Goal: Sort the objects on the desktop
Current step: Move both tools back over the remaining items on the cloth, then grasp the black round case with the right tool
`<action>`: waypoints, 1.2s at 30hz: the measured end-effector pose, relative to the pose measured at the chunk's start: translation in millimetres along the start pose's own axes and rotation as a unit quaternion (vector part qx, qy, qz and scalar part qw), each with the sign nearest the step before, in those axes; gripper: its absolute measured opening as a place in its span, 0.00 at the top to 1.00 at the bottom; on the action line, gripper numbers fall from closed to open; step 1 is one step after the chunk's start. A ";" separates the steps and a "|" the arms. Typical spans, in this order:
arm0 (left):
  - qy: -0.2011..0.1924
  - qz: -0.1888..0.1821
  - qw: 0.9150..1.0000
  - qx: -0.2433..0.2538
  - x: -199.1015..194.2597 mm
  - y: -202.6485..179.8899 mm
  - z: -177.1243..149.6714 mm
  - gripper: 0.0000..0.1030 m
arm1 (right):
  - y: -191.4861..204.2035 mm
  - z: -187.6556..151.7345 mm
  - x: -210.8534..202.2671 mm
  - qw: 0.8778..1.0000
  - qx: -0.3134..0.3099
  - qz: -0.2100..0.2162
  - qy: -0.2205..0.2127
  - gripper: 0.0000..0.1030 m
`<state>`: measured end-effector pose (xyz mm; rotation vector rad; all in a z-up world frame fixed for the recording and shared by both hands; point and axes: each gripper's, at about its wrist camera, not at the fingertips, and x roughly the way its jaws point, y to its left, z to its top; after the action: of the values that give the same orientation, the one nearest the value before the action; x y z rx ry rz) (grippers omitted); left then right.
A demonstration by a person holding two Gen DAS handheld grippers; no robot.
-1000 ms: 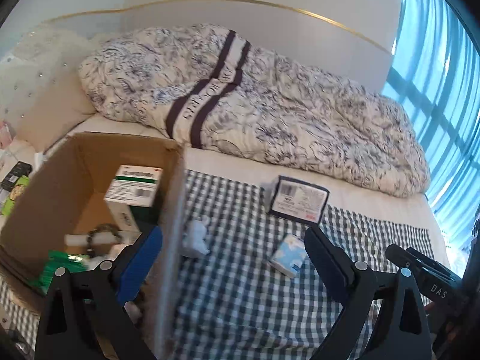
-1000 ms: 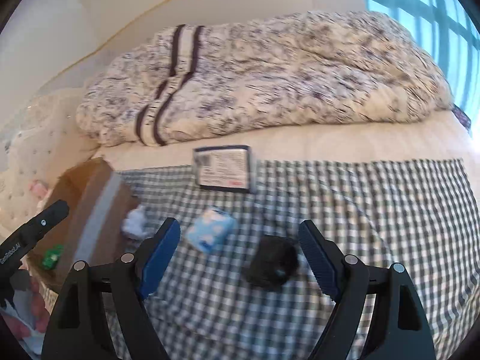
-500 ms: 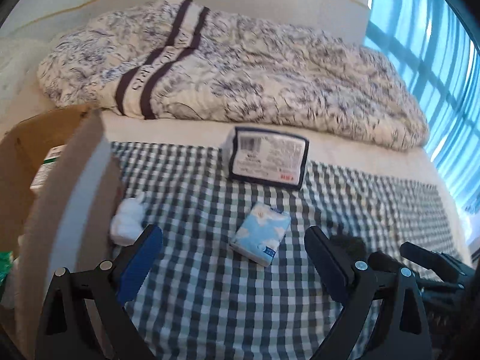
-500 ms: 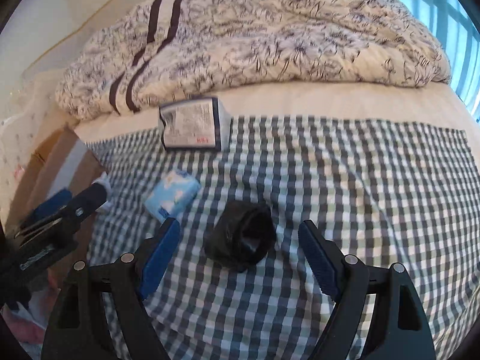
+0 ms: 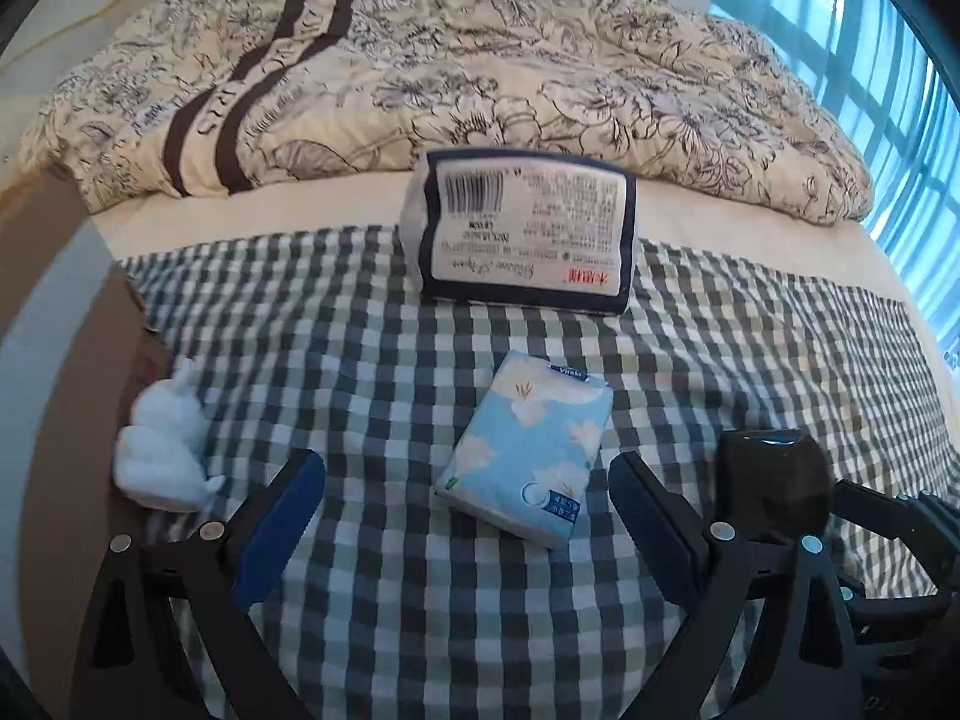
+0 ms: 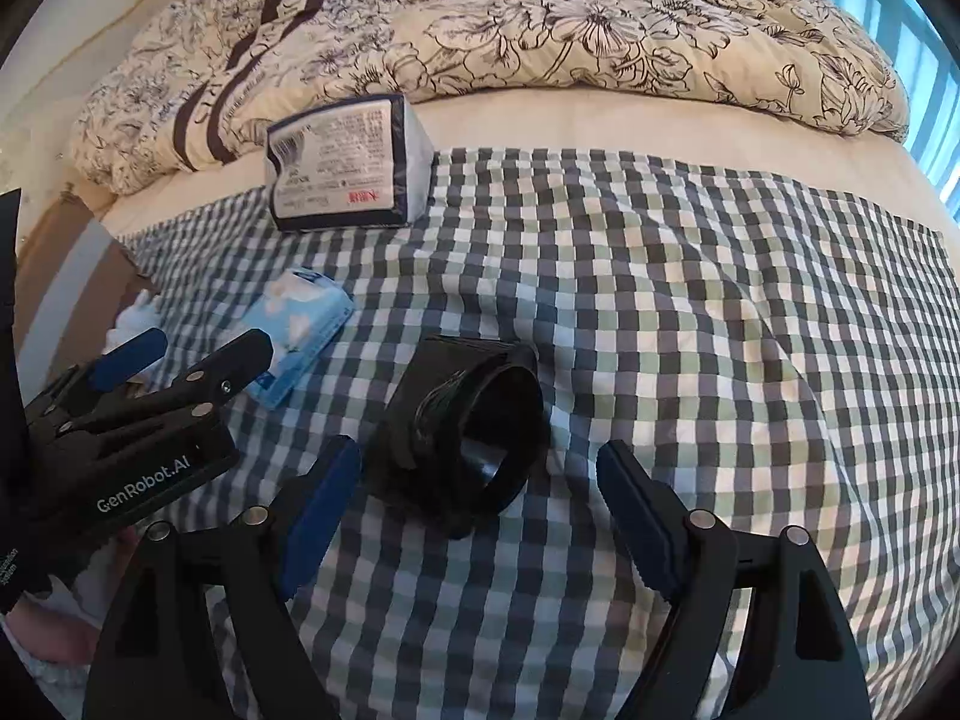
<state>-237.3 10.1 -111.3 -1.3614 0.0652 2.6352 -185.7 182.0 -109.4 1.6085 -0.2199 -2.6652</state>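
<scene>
On a bed spread with a checked cloth (image 5: 384, 600), two hand-held claws hover over scattered items. Left claw (image 5: 465, 501), its blue-padded fingers (image 5: 282, 516) spread wide apart and holding nothing, frames a light blue tissue packet (image 5: 528, 444) with a cloud print, which lies flat on the cloth between the finger tips and slightly beyond them. Right claw (image 6: 477, 480), likewise parted and empty, sits just short of a black roll (image 6: 465, 426) lying on its side, its hollow end turned toward the camera. At far centre, a larger white tissue pack (image 5: 528, 228) with a dark blue border and a barcode stands at the cloth's far edge, just in front of a rumpled floral duvet (image 5: 480, 78). At near left, a small white fluffy toy (image 5: 165, 444) rests against the side of a brown cardboard box (image 5: 66, 396). Blue-tinted window panes (image 5: 888, 60) show at far right. A person's hand (image 6: 60, 636) is partly visible at the lower left of the right wrist view, beneath the left claw's body.
</scene>
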 end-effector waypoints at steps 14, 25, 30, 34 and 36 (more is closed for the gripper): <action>0.018 0.009 1.000 0.000 43.8 3.6 -2.6 0.00 | 3.0 14.6 35.1 1.000 0.011 -0.026 0.007 0.21; 0.006 0.019 1.000 0.001 45.2 2.1 -4.6 0.00 | 0.3 15.8 42.3 0.999 -0.011 -0.037 -0.009 0.25; 0.000 0.021 1.000 -0.002 41.2 2.3 -8.6 0.01 | 7.1 11.8 35.5 0.997 -0.043 -0.065 -0.022 0.66; -0.010 0.017 1.000 0.001 33.2 -0.1 -12.4 0.16 | 2.5 10.9 29.2 0.997 -0.039 -0.057 -0.020 0.72; -0.015 0.016 1.000 0.006 29.1 -2.6 -14.4 0.29 | 1.4 10.0 24.7 0.998 -0.037 -0.052 -0.023 0.73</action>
<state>-241.8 14.9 -143.2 -1.3280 0.0978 2.6758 -206.2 179.4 -126.3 1.5799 -0.0381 -2.7533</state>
